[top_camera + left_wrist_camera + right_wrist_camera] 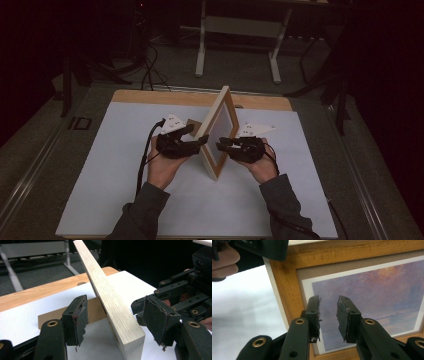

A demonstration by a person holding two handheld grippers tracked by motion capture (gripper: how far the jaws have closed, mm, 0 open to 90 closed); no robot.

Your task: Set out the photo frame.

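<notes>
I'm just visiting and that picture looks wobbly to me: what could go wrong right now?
The wooden picture frame stands on edge on the white table cover. The left gripper is open, its pads on either side of the frame's edge without clamping it, so it could tip over. The right gripper is open too, its tips right at the purple sunset print; pressing in might scratch the print or push the frame flat.

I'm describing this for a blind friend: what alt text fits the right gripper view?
A wooden picture frame holding a hazy purple-and-orange sunset print stands close ahead. The right gripper points at the print, its two black jaws slightly apart with nothing between them.
</notes>
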